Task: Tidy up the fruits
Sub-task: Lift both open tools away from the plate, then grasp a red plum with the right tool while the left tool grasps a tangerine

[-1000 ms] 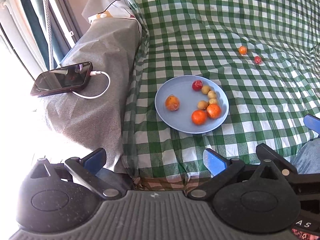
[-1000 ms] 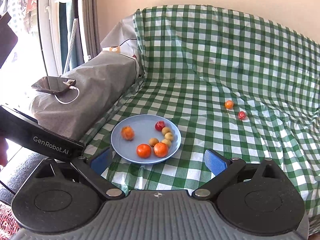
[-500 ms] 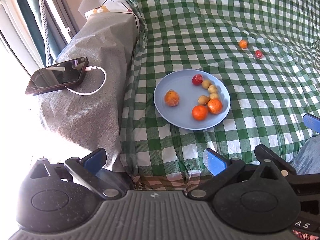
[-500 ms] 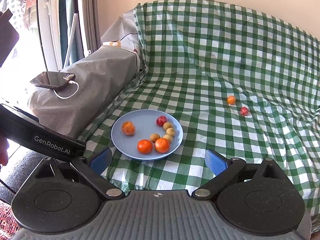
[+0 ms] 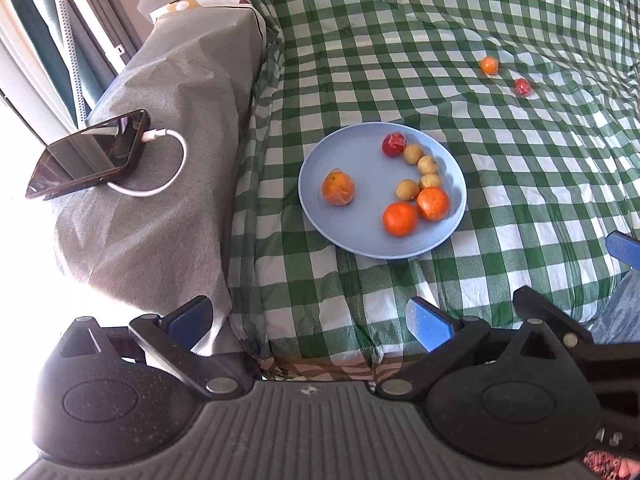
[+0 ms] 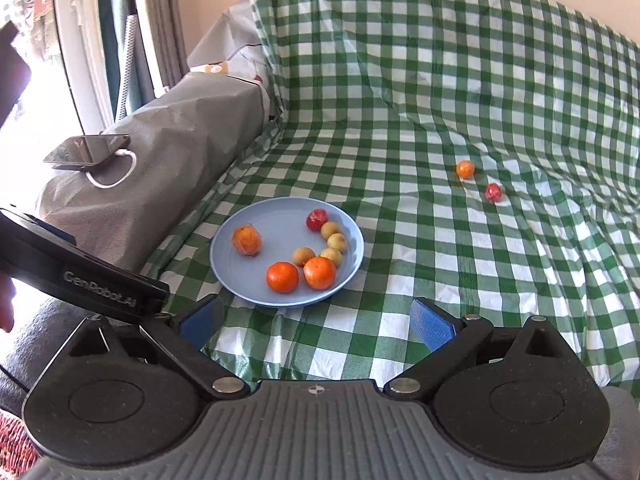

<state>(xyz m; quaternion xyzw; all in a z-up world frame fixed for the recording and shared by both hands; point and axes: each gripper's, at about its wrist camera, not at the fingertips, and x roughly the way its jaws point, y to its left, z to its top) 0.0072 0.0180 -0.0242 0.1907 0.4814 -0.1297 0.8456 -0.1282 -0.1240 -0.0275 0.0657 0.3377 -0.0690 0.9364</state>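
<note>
A blue plate [image 5: 360, 224] [image 6: 280, 292] sits on the green checked cloth. It holds three oranges, a red fruit [image 5: 394, 144] [image 6: 317, 219] and several small tan fruits [image 5: 424, 165] [image 6: 336, 242]. A small orange fruit [image 5: 489, 65] [image 6: 465, 169] and a small red fruit [image 5: 522, 86] [image 6: 493, 192] lie loose on the cloth beyond the plate to the right. My left gripper [image 5: 308, 320] is open and empty, near the cloth's front edge. My right gripper [image 6: 316, 320] is open and empty, just in front of the plate.
A grey covered armrest [image 5: 160, 200] [image 6: 168, 160] stands to the left, with a black phone [image 5: 88, 156] [image 6: 86, 150] on a white cable on top. The left gripper's body [image 6: 80, 276] shows at the left of the right wrist view. Window frames are far left.
Both grippers have moved a little forward toward the plate, so the plate and fruits sit higher and nearer in the views. The jaws stay open. The fruits have not moved.
</note>
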